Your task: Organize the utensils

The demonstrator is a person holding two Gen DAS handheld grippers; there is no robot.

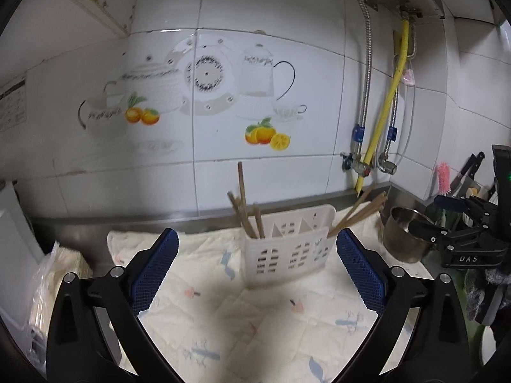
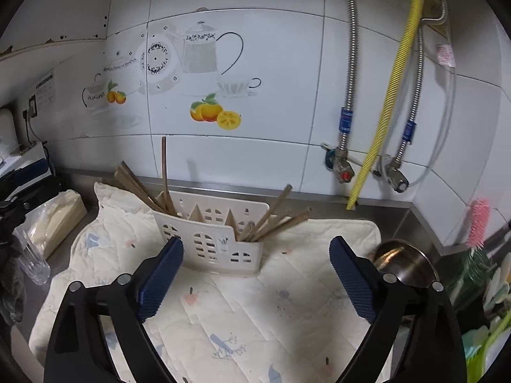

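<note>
Left gripper (image 1: 257, 268) and right gripper (image 2: 256, 274) both gape wide, holding nothing. Risk: light cream perforated plastic utensil caddy (image 2: 210, 239), mid-quilted cloth (image 2: 287, 303), could tip under leaning wooden chopsticks (image 2: 278, 217) if nudged.

I am looking into a home kitchen: white wall tiles (image 1: 319, 102) printed with teapots and oranges, a yellow gas hose (image 2: 396, 79) and steel water pipes (image 2: 351, 63) at the far right, a steel worktop (image 2: 319, 201), a chopstick holder (image 2: 210, 239), a steel pot (image 1: 405, 233) and knives (image 1: 468, 172).
</note>
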